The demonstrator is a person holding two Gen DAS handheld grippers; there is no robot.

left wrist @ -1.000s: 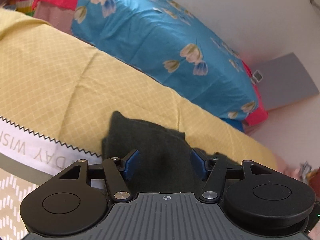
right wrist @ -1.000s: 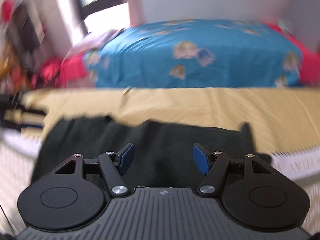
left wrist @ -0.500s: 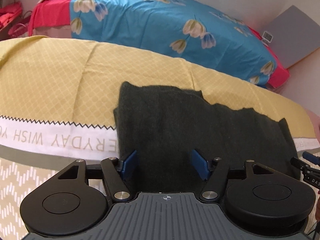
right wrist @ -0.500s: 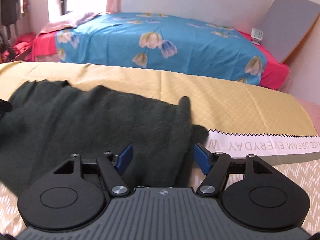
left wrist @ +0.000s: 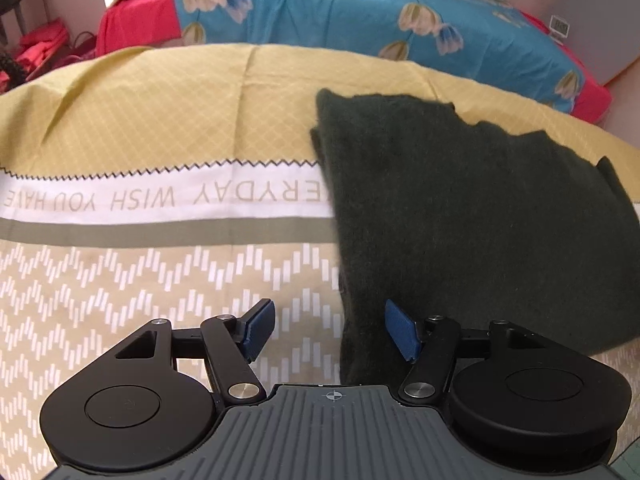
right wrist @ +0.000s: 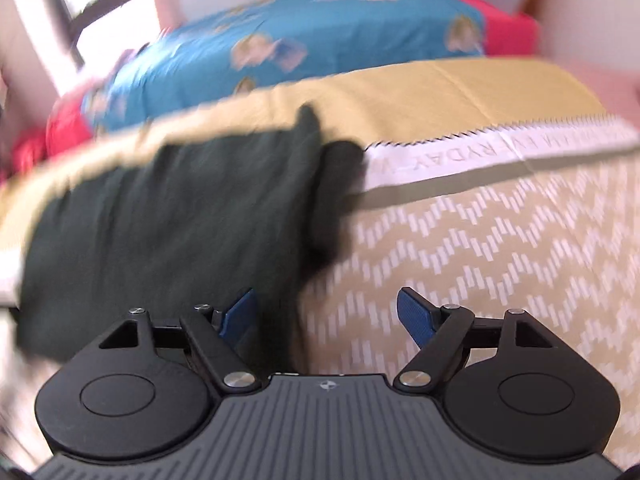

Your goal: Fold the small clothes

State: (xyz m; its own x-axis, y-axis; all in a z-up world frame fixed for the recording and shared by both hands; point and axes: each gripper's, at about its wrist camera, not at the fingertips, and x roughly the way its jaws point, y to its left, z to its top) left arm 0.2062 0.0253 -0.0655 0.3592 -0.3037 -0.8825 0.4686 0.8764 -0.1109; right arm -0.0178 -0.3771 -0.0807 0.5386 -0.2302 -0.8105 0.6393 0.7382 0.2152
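Note:
A dark green knitted garment (left wrist: 472,216) lies flat on the yellow patterned bedsheet (left wrist: 160,128). My left gripper (left wrist: 330,330) is open just above the sheet, at the garment's near left edge; the right blue pad overlaps the cloth, nothing is gripped. In the blurred right wrist view the same garment (right wrist: 172,216) lies to the left. My right gripper (right wrist: 326,314) is open at the garment's near right edge, with its left pad over the cloth.
The sheet has a white band with lettering (left wrist: 160,198) and a zigzag-patterned part (left wrist: 120,280). Behind it is a bed with a blue flowered cover (left wrist: 380,16) and red sheet (left wrist: 136,26). A grey board (left wrist: 600,20) leans on the wall.
Both grippers have drawn back and outward from over the garment, the left to its left edge and the right to its right edge. Both stayed open; the garment lies spread on the sheet.

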